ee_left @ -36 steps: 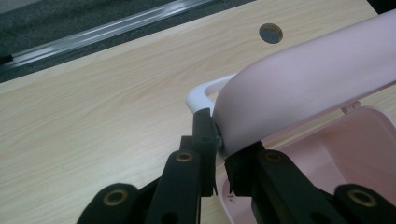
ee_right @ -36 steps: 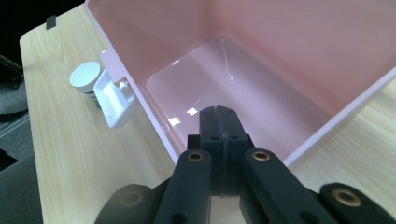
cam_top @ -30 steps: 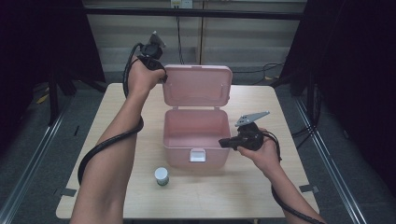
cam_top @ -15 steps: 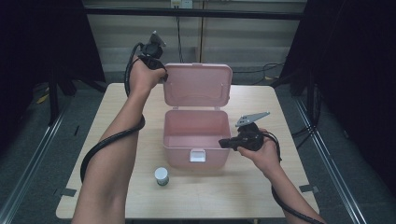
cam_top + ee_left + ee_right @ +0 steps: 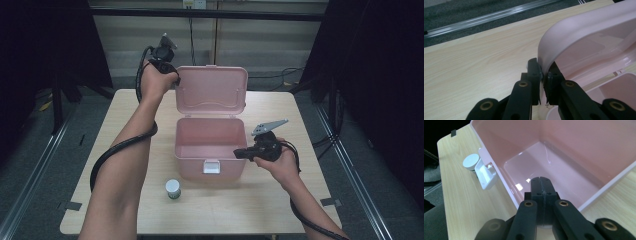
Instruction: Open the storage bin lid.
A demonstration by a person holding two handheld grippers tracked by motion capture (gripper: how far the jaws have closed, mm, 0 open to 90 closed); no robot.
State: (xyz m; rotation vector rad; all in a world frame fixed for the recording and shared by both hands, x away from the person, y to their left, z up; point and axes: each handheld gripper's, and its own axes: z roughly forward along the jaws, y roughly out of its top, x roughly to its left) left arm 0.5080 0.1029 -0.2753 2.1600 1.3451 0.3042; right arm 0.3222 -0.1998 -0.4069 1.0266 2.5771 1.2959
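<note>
Still unmoved, the left gripper clamps the pink lid upright, right gripper fingers pressed together.

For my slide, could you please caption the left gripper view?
Left claw pinching the raised pink lid's rim above the table.

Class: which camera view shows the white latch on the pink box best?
The right gripper view: the latch is large, hanging open off the box front. The high view shows it small; I cannot find it in the left gripper view.

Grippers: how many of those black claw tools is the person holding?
2. The left gripper pinches the pink box's open lid at its corner; the right gripper hovers, shut, over the box by its right wall.
</note>
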